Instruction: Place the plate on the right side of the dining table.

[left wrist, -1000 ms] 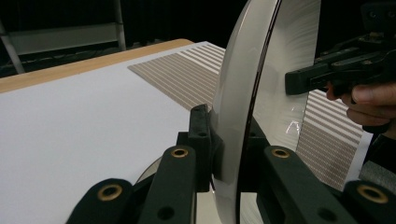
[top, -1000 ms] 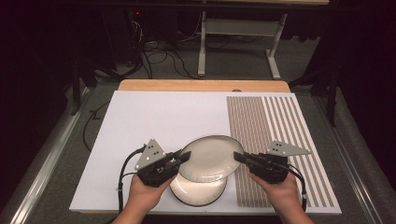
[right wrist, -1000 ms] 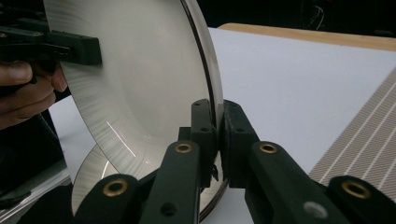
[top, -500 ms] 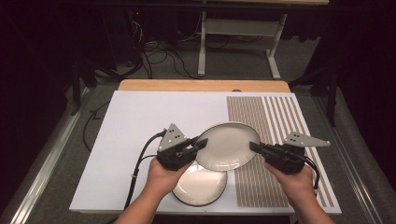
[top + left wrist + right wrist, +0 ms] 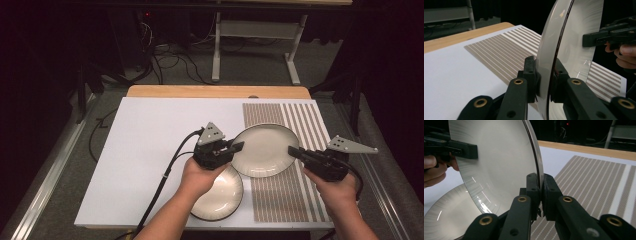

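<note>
A pale plate with a dark rim (image 5: 264, 150) hangs above the table, gripped at opposite edges. My left gripper (image 5: 237, 146) is shut on its left rim, and the jaws pinch that rim (image 5: 545, 82) edge-on in the left gripper view. My right gripper (image 5: 294, 151) is shut on the right rim, seen clamped (image 5: 540, 195) in the right gripper view. A second, similar plate (image 5: 220, 192) lies flat on the white board near the front edge, partly under my left hand. It also appears as a plate (image 5: 446, 220) below the held one.
The white board (image 5: 150, 150) covers the table, with a brown striped mat (image 5: 300, 195) on its right side under the held plate. A wooden strip (image 5: 215, 91) runs along the far edge. Cables and table legs lie on the floor beyond.
Both grippers have carried the upper plate away from me and to the right, off the lower plate, which stays on the board. The held plate now hangs partly over the striped mat.
</note>
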Available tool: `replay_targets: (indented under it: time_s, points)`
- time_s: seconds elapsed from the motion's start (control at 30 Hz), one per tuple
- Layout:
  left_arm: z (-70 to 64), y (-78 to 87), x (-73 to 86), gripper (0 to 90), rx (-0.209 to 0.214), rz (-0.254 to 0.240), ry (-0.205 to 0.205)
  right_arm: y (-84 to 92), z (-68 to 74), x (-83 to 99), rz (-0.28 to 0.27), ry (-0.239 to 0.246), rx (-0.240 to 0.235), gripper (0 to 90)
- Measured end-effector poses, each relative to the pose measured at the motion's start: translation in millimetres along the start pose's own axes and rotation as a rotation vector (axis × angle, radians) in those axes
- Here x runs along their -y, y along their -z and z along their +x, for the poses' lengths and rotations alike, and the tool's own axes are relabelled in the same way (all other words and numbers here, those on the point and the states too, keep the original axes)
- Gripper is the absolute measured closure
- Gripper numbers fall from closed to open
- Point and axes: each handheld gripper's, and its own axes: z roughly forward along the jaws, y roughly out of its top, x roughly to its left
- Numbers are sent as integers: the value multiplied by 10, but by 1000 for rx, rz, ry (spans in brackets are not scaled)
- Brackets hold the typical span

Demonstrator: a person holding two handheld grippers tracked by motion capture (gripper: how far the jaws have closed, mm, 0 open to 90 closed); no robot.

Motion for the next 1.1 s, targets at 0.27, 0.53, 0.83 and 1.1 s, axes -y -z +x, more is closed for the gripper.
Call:
replay_targets:
  time_s: [0.27, 0.53, 0.83, 1.1]
  points:
    - [-9, -237, -42, 785, 30, 15, 16, 99, -172, 34, -1, -24, 31, 878]
    - [-6, -533, -55, 775, 46, 76, 19, 159, -347, 136, 8, -44, 73, 878]
    - [-48, -854, -73, 766, 53, 126, 30, 226, -578, 277, 10, -88, 100, 879]
    - [-84, -1092, -32, 758, 70, 145, 38, 309, -695, 376, 6, -114, 136, 879]
